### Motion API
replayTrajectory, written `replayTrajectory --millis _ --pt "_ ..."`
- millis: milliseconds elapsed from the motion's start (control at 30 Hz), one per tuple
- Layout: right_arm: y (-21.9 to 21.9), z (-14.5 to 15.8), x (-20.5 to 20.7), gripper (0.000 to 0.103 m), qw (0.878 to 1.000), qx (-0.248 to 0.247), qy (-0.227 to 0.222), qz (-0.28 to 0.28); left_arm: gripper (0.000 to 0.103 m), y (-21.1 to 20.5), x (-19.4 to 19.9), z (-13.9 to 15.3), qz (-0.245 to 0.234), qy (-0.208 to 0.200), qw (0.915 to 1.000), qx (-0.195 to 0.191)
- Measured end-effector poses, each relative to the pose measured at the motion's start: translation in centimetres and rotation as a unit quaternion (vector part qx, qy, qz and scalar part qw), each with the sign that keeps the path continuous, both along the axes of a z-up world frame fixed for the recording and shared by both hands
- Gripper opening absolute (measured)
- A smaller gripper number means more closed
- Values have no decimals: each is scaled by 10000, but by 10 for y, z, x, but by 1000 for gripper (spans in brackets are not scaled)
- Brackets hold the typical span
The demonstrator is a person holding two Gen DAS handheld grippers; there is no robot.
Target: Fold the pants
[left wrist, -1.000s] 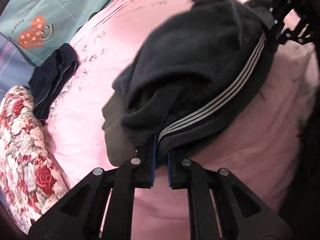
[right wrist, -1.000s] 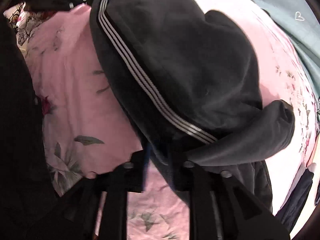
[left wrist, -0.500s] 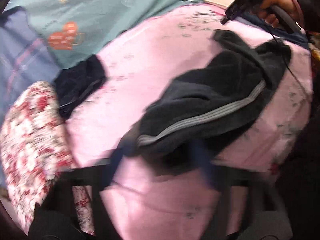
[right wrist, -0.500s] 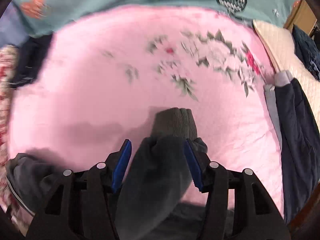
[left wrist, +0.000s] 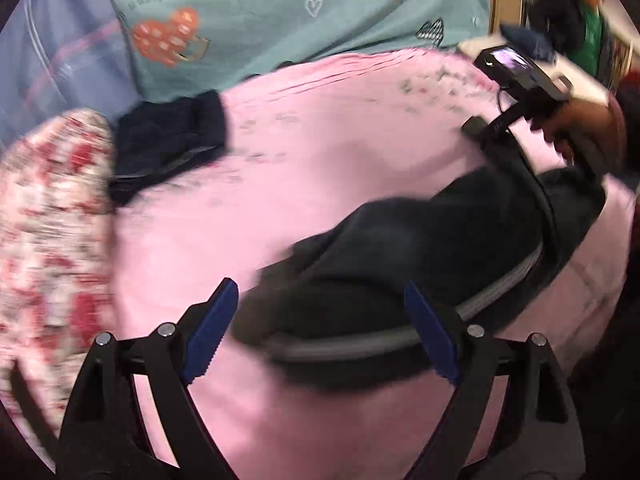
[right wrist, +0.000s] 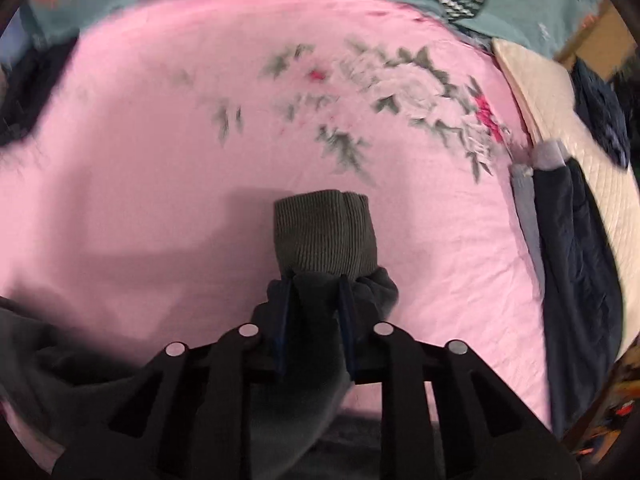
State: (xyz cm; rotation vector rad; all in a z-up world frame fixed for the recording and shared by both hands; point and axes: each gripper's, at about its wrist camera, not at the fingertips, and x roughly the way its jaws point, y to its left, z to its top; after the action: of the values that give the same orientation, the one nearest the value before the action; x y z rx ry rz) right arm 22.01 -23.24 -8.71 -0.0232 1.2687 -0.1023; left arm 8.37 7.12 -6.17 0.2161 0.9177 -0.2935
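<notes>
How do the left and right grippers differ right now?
The left gripper is open, holding nothing; the right gripper is shut on the pants leg just behind the ribbed cuff. The left hovers by the striped side; the right is at the leg end. Both have blue pads.

Pink floral bedspread (right wrist: 168,128) under everything, teal heart-print blanket (left wrist: 280,20) along its far edge, red-rose pillow (left wrist: 48,216) left, folded navy garment (left wrist: 168,144) beside it, dark clothes (right wrist: 576,272) lying right.
</notes>
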Motion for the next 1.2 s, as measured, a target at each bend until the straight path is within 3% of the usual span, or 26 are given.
replayTrajectory --millis 67,100,167,233,333,400,433,500,533,567,667,800,867,933,1000,1067,1133,1200 --pt "-30 39 -26 19 9952 763 -520 -309 86 -14 12 -13 -32 242 9994 -256" --pt "-56 64 -52 19 9847 1345 -962 -556 86 -18 16 -18 -24 337 9988 -353" --pt "-86 86 -92 19 9648 1989 -1514 -815 86 -24 17 -25 -3 478 9976 -495" --pt "-125 89 -148 19 9376 2493 -2156 -1112 86 -29 15 -32 -12 550 9974 -466" --pt "-170 42 -204 21 9335 2363 -1796 -2013 86 -40 10 -41 -135 665 9971 -345" --pt "-194 0 -234 29 9378 1714 -1009 -2844 86 -46 1 -45 -182 711 9971 -214" --pt "-203 -12 -247 29 9329 1534 -655 -3192 86 -49 -1 -47 -211 769 9967 -176" --pt "-212 -12 -272 34 9093 1981 -755 -3581 86 -50 -3 -45 -216 828 9962 -129" --pt "-211 -5 -277 50 9013 2175 -908 -3634 86 -51 -5 -44 -215 852 9961 -123" --pt "-207 1 -278 56 8989 2258 -1022 -3612 86 -50 -5 -43 -207 866 9960 -127" --pt "-186 27 -258 61 9015 2548 -1519 -3151 86 -51 -6 -44 -186 971 9950 -111" --pt "-167 23 -212 61 9155 2420 -1328 -2928 86 -58 -8 -46 -216 1017 9946 1" --pt "-161 15 -191 20 9266 2249 -1149 -2786 86 -62 -10 -46 -235 990 9948 19" --pt "-158 21 -181 18 9361 2105 -1165 -2568 86 -64 -11 -46 -210 950 9952 50" --pt "-161 42 -196 17 9333 2211 -1539 -2375 86 -64 -11 -46 -188 982 9950 48" --pt "-166 57 -217 17 9229 2332 -1810 -2472 86 -63 -12 -42 -179 959 9952 35" --pt "-177 46 -239 17 9171 2286 -1802 -2723 86 -63 -14 -38 -206 925 9955 -17" --pt "-186 15 -247 17 9158 2331 -1463 -2924 86 -64 -17 -37 -276 914 9954 -37"
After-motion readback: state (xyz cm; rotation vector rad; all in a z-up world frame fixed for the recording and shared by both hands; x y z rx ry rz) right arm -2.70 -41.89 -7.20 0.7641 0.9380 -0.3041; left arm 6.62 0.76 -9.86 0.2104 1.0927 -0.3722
